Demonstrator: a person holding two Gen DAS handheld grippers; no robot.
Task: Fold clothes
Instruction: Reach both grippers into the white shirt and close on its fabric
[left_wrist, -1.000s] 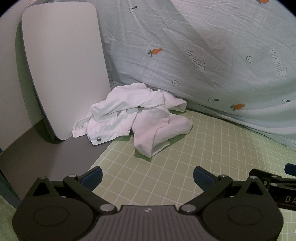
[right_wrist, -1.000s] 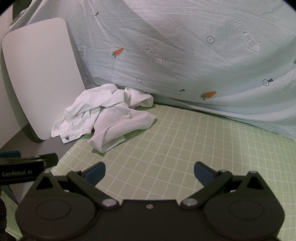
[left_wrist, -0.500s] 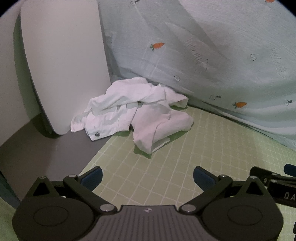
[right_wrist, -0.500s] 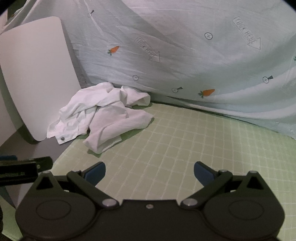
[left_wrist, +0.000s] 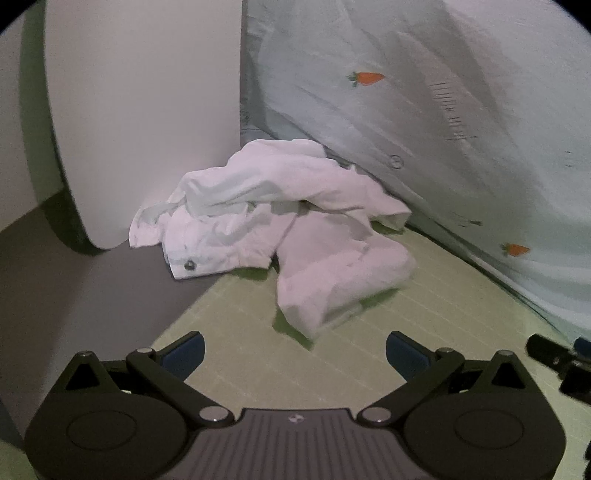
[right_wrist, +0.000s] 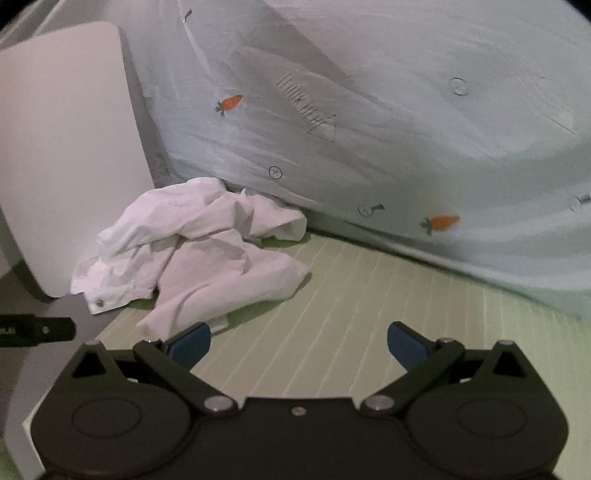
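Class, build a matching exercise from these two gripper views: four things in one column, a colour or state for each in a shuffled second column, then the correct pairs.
Things:
1. garment
2. mat
3. left gripper
4. board

States:
A. green with a grid
B. open, holding nothing
C. white, crumpled in a heap
D. pale, leaning upright

Pairs: 1-C, 2-A, 3-B, 4-D

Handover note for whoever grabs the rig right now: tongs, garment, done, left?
Left tongs: open, empty, short of the garment.
Right tongs: open, empty; their left pad is at the garment's near edge.
White garment: crumpled at the far-left corner of the green grid mat, against the white board and the carrot-print sheet.
Done: nothing folded.
Left: grasp, spread flat, fold.
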